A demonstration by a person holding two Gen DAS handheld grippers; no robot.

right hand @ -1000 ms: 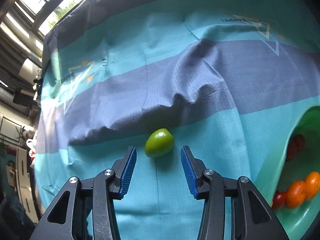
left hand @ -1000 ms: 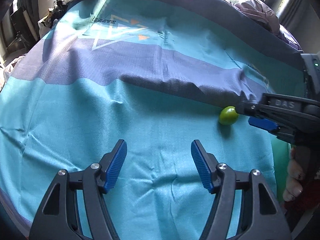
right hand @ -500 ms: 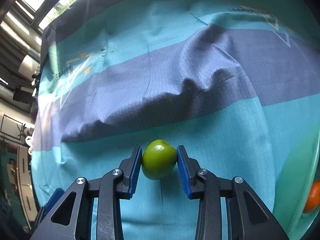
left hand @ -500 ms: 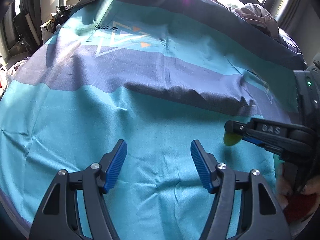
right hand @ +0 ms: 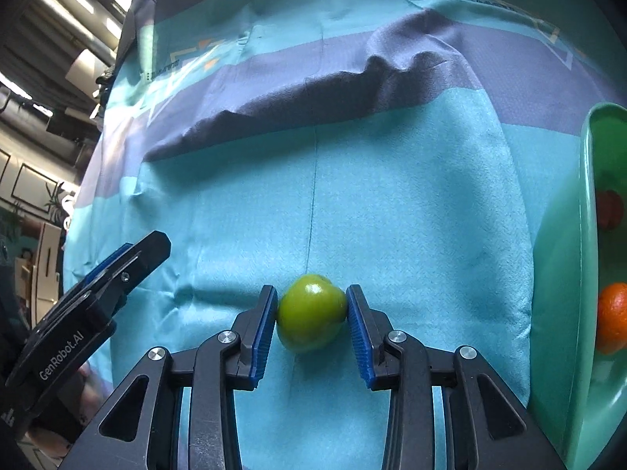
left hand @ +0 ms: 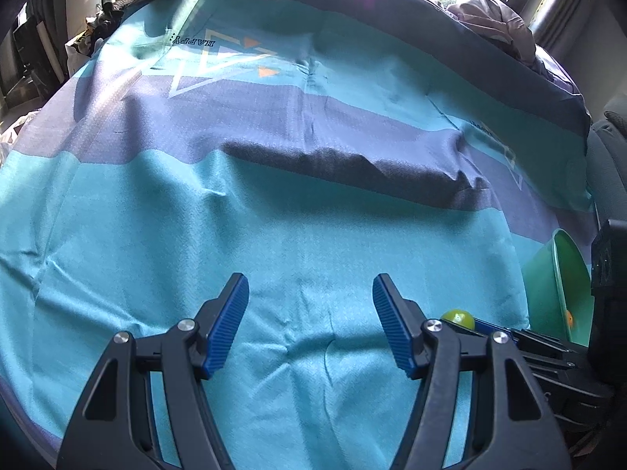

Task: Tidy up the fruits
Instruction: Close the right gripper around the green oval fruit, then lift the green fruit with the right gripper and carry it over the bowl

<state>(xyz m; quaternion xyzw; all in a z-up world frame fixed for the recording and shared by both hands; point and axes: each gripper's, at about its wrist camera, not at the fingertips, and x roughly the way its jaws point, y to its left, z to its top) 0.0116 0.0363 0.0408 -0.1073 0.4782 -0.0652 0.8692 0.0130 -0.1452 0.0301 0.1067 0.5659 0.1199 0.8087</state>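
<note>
My right gripper (right hand: 311, 317) is shut on a small green fruit (right hand: 311, 319), held between its blue pads above the teal cloth. The fruit also shows in the left wrist view (left hand: 457, 318), low at the right behind my left finger. A green bowl (right hand: 588, 196) stands at the right edge with an orange fruit (right hand: 613, 317) and a red fruit (right hand: 609, 209) in it; it also shows in the left wrist view (left hand: 556, 282). My left gripper (left hand: 310, 323) is open and empty over the cloth, and shows at the left in the right wrist view (right hand: 117, 270).
A teal and purple striped cloth (left hand: 274, 196) covers the table, with a raised fold (left hand: 352, 168) across its middle. Clutter and furniture (left hand: 90, 31) lie past the far left edge, a bundle of fabric (left hand: 497, 19) at the far right.
My right gripper closed on the green fruit and carried it toward me and closer to the bowl. The left gripper stayed open and shifted slightly.
</note>
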